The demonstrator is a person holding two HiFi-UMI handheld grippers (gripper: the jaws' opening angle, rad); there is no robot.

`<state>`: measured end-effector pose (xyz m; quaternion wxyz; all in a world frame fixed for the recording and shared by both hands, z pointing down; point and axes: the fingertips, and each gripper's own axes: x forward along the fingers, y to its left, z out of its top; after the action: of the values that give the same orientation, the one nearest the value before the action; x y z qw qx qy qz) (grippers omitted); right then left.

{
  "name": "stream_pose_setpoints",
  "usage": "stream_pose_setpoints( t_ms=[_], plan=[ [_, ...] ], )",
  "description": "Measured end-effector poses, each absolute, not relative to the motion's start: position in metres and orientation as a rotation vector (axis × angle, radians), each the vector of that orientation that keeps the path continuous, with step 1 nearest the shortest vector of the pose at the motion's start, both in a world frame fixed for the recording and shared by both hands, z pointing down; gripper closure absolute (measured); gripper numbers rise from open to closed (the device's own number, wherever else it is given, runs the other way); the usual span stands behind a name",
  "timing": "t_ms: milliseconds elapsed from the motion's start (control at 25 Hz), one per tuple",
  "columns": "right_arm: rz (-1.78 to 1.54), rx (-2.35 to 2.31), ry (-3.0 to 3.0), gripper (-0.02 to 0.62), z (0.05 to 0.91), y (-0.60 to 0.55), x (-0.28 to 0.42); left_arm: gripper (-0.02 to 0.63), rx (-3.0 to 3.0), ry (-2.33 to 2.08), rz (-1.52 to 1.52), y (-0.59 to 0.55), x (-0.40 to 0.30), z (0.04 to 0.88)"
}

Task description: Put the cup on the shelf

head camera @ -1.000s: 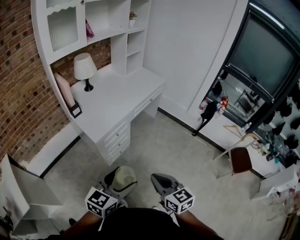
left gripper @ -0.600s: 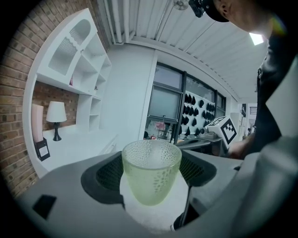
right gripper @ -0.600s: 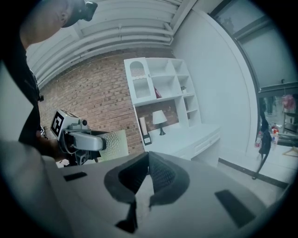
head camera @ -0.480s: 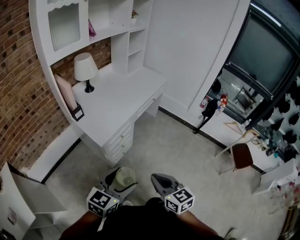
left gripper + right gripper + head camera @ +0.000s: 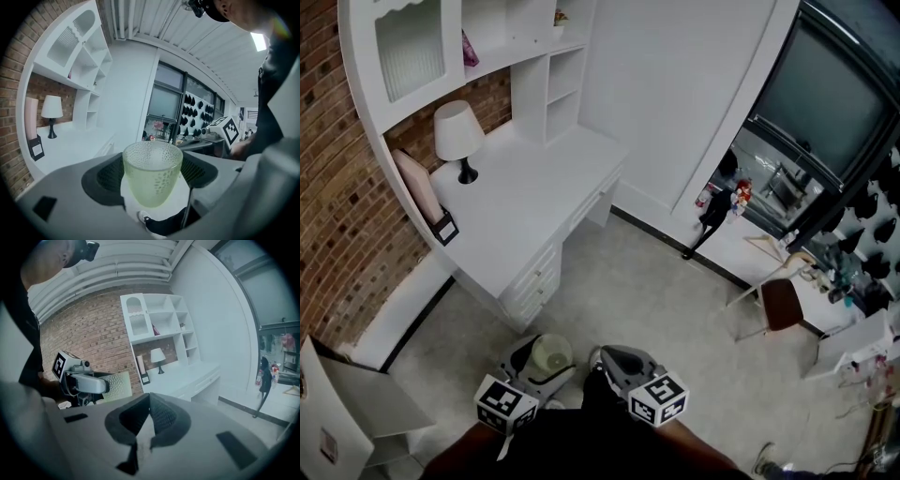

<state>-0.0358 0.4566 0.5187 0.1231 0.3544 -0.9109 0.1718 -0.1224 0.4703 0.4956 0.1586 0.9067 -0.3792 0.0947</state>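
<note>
Pale green and dimpled all over, the cup [image 5: 152, 173] is sitting upright between the jaws of the left gripper [image 5: 542, 364], whose dark pads are pressing on its two sides. It is looking like thin glass or hard plastic, I cannot tell which. Either way I am judging it light, stiff and breakable. The dimples are likely giving some bite, yet the wall is tapering toward the base, so a slack squeeze could be letting it slide. The side-on hold below the rim is seeming the sound one, with the mouth staying up.

The right gripper [image 5: 149, 416] is carrying nothing, its jaws pressed together tip to tip.

Both grippers are hanging well apart from the white desk [image 5: 525, 202], out over the floor on its drawer side. The shelf [image 5: 525, 56] is rising from the back of the desk, with open compartments and a pink item in one. At the desk's brick-wall end a lamp [image 5: 455, 136], a leaning pink board [image 5: 414, 186] and a small dark frame [image 5: 443, 228] are standing, possibly crowding a reach from that end. The rest of the desk top is lying bare. A chair [image 5: 780, 314] is standing well apart from the desk, out of the way.
</note>
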Motion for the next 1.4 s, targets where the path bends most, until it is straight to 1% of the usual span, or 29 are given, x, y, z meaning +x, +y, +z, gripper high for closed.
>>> stream_pose_setpoints(
  t_ms=[480,840,1400],
  plan=[
    [0.485,1.043,-2.708,0.591,0.506,0.345,-0.013,0.232,2.648,-1.079,0.305,0.371,-0.091,0.484],
    [0.49,1.035,-2.738,0.591,0.496,0.257,0.02,0.232,2.66,-1.153,0.298,0.289,-0.061,0.467],
    [0.486,0.979,-2.787,0.591,0.5,0.181,0.071,0.232,2.648,-1.172,0.311,0.217,0.001,0.476]
  ],
)
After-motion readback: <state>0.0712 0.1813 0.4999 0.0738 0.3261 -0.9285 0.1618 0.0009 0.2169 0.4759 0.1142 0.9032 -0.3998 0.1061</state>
